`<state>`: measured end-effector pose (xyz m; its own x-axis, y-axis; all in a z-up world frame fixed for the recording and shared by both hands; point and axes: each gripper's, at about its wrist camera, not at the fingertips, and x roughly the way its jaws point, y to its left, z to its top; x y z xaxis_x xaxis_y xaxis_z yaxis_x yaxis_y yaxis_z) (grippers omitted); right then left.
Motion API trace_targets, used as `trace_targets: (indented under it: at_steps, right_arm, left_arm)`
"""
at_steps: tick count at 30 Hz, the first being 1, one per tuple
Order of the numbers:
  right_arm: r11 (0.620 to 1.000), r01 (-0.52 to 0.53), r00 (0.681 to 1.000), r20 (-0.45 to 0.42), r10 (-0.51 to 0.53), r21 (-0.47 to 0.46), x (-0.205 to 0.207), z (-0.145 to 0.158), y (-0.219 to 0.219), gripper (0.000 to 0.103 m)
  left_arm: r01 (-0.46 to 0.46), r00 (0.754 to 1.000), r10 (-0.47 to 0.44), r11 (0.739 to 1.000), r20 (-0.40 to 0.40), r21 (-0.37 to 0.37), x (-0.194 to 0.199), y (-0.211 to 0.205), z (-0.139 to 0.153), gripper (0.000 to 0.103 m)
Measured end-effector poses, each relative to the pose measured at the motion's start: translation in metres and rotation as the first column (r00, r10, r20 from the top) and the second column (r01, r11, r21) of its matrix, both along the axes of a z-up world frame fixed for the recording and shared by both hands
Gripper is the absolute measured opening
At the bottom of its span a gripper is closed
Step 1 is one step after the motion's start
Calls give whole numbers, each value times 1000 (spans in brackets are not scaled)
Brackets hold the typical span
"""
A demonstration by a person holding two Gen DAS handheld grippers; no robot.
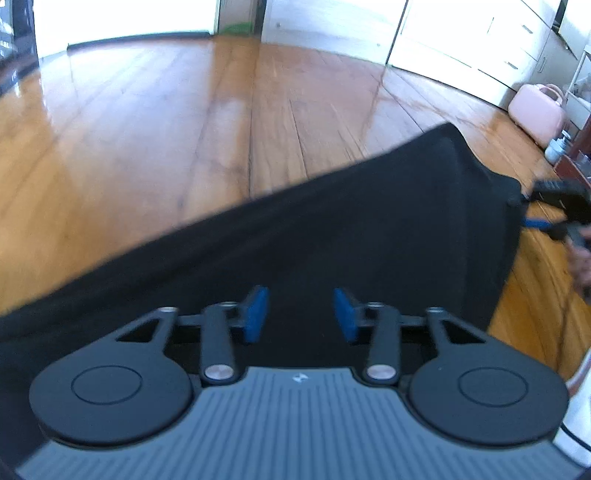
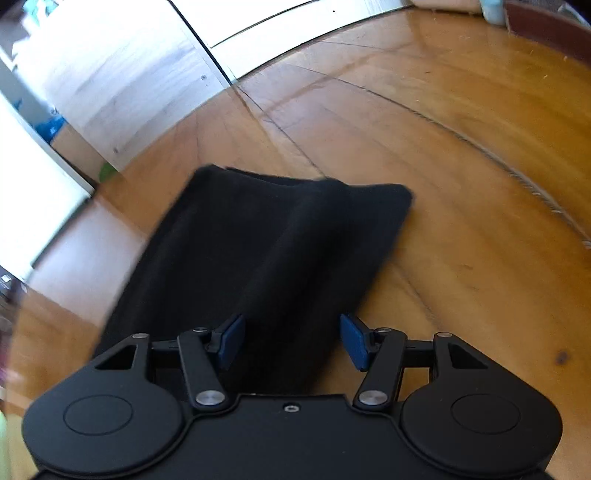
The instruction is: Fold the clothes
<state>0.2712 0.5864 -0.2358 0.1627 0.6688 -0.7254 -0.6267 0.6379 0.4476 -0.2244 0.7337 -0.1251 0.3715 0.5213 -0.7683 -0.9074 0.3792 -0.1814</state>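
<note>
A black garment (image 1: 332,229) lies folded on the wooden floor; it also shows in the right wrist view (image 2: 273,243) as a long dark strip running away from the camera. My left gripper (image 1: 300,314) is open, its blue pads apart just above the near part of the cloth, holding nothing. My right gripper (image 2: 291,341) is open over the near end of the garment, empty. In the left wrist view the right gripper (image 1: 535,210) shows at the garment's right edge.
A wooden floor (image 1: 184,129) surrounds the garment. White cabinets (image 1: 461,33) stand along the far wall. A pink case (image 1: 537,109) and a small bottle (image 1: 556,146) sit at the far right. A white wall panel (image 2: 122,74) is at left.
</note>
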Motion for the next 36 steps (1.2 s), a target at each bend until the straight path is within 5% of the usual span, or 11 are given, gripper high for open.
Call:
trace_targets:
  at_steps: [5, 10, 21, 26, 27, 28, 29, 32, 34, 36]
  right_arm:
    - [997, 67, 991, 117, -63, -28, 13, -5, 32, 86]
    - [981, 177, 970, 184, -160, -78, 21, 9, 37, 85]
    - [1000, 16, 989, 145, -15, -6, 21, 28, 17, 75]
    - [983, 36, 983, 183, -3, -177, 20, 4, 44, 77]
    - [987, 19, 976, 218, 17, -161, 18, 5, 48, 68]
    - [990, -1, 966, 255, 38, -144, 16, 7, 53, 19]
    - [987, -41, 948, 306, 88, -158, 12, 13, 58, 9]
    - [992, -106, 859, 496, 124, -65, -10, 51, 45, 7]
    - [990, -91, 838, 529, 134, -107, -9, 54, 40, 7]
    - [985, -49, 860, 494, 126, -166, 2, 42, 43, 7]
  left_arm:
    - [-53, 999, 51, 990, -17, -132, 0, -5, -23, 33]
    - [-77, 997, 75, 987, -21, -140, -2, -14, -20, 33]
    - [-4, 1000, 4, 993, 4, -117, 22, -16, -14, 33]
    - [-6, 1000, 8, 992, 18, -129, 23, -17, -15, 33]
    - [-6, 1000, 9, 991, 19, -131, 22, -17, -15, 33]
    - [-6, 1000, 8, 991, 15, -134, 20, -18, -14, 33]
    - [-6, 1000, 8, 991, 11, -136, 19, -18, -14, 33]
    - [5, 1000, -5, 990, 2, -141, 14, -21, -13, 33]
    - [8, 1000, -10, 988, -10, -155, 13, -23, -16, 33]
    - [17, 1000, -20, 986, -16, -163, 15, -28, -19, 34]
